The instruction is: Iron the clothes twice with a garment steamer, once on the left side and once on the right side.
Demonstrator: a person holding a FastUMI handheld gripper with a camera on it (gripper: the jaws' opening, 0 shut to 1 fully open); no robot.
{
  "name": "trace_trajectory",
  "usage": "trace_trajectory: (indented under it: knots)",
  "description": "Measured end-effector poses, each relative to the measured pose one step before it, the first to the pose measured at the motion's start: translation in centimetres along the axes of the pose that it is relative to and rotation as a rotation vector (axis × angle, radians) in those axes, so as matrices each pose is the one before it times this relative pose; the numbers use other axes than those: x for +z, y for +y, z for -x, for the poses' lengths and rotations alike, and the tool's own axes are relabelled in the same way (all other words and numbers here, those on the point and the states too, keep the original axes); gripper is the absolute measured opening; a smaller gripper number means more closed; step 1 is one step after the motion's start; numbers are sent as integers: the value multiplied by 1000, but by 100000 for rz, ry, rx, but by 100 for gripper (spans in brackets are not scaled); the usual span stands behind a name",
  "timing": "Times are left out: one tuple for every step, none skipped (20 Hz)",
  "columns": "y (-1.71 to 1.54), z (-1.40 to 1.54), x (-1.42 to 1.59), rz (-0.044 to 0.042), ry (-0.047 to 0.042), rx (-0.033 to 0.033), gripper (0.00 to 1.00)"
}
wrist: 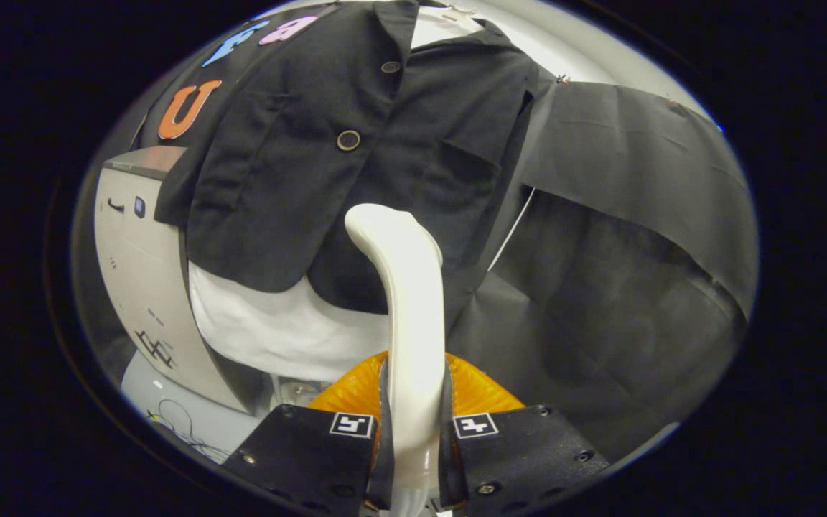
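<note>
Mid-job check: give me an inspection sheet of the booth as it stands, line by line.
Surface: pale floor at the lower left; no table seen.
Job's things: white curved garment steamer handle with an orange ribbed part at its base, its head against the black short-sleeved button-front shirt, which hangs over a white undershirt.
Clutter: nothing seen.
Grippers: hand-held gripper shut on the steamer handle, a finger on each side.
Cables: thin wires on the floor; a white cord beside the shirt.
Surroundings: black cloth wall; grey-white cabinet beside the shirt.
</note>
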State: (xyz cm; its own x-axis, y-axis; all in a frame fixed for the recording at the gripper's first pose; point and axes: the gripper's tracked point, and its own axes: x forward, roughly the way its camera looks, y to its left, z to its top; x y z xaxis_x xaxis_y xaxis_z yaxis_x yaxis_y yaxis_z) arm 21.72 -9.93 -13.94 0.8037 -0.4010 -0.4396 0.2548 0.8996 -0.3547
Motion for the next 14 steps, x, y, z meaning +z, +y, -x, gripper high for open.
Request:
trace_trajectory:
  knots:
    - [162, -1, -445, 413, 674, 101, 27]
    - [54, 41, -417, 620, 787, 123, 27]
    - [153, 4, -492, 527, 682, 84, 27]
    - [317, -2, -538, 594, 913, 363, 27]
    - [366, 64, -675, 481, 1143, 802, 27]
    - [415, 123, -548, 557, 1133, 586, 27]
    - [296, -7, -536, 640, 805, 411, 27]
    - [349, 113, -418, 598, 555, 340, 27]
    - [352, 154, -466, 495, 727, 655, 27]
    - [325, 49, -493, 205, 752, 471, 27]
    - [220, 131, -409, 8, 729, 155, 27]
    - [114, 259, -515, -182, 910, 11, 27]
    - [89, 162, -274, -340, 530, -3, 27]
    - [5, 286, -150, -384, 370, -111, 27]
